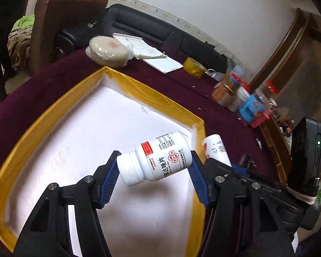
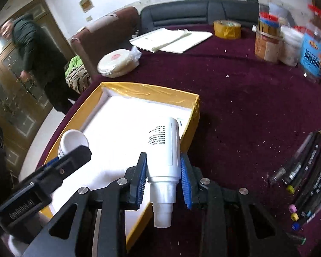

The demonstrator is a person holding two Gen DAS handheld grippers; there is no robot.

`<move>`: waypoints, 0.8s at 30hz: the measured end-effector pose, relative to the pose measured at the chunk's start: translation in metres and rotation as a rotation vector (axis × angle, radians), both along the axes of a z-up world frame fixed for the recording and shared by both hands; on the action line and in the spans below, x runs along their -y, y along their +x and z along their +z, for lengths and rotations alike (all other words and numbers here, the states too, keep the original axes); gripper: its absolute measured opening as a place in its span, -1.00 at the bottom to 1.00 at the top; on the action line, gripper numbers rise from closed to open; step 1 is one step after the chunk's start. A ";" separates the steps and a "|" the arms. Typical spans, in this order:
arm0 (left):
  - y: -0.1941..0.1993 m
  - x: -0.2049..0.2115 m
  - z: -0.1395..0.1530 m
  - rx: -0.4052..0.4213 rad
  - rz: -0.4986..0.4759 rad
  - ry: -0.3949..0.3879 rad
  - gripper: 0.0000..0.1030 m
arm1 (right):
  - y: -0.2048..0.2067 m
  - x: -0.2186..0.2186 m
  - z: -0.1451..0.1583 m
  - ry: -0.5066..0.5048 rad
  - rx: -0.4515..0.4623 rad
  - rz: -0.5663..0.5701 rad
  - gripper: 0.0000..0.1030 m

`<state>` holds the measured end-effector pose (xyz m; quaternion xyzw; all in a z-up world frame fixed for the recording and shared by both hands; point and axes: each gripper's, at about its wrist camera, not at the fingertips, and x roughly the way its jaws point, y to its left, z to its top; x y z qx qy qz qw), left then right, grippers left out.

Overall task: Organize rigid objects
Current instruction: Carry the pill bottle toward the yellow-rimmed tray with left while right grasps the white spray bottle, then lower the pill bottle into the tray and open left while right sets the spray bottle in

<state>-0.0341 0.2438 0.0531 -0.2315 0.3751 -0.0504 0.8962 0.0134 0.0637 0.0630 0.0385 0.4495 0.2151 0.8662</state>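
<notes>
Bottles are what I am sorting: I am holding a white pill bottle (image 1: 155, 157) in my left gripper (image 1: 155, 171) and a taller white spray bottle (image 2: 163, 162) in my right gripper (image 2: 163, 177), both hanging over the near right corner of the yellow-rimmed tray (image 1: 156, 94) that is sitting on the maroon tablecloth (image 2: 246, 111). My left blue pads (image 1: 109, 182) are pinching the pill bottle end to end, cap against one pad and base against the other, so its long axis is running across the jaws, tilting up toward the base. My right jaws are pressing on the sides of the spray bottle near its shoulder; its long axis is lying along the fingers, nozzle pointing back at me and base pointing out over the tray's white floor. To do this step well, I am judging that each bottle should be brought low, well inside the rim, before I loosen my squeeze, since a round bottle laid on its side is likely to roll. The end-to-end hold on the pill bottle looks less secure, so I would set it down first, and keep the two grippers from knocking together over that corner.
</notes>
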 end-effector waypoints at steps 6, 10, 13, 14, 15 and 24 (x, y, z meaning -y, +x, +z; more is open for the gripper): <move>-0.039 0.025 -0.030 -0.029 -0.066 -0.039 0.19 | -0.047 0.013 -0.001 -0.016 0.056 0.048 -0.48; -0.047 0.040 -0.040 -0.038 -0.086 0.015 0.19 | -0.065 0.027 -0.011 -0.012 0.055 0.028 -0.48; -0.053 0.045 -0.032 -0.014 -0.087 0.048 0.20 | -0.074 0.046 -0.014 0.008 0.042 -0.009 -0.48; -0.055 0.046 -0.030 -0.008 -0.088 0.053 0.20 | -0.077 0.052 -0.014 0.009 0.042 -0.022 -0.48; -0.058 0.046 -0.027 0.000 -0.097 0.048 0.20 | -0.080 0.059 -0.014 0.013 0.043 -0.035 -0.48; -0.092 0.029 0.025 0.109 -0.131 -0.013 0.19 | -0.092 0.075 0.003 0.071 0.078 -0.058 -0.48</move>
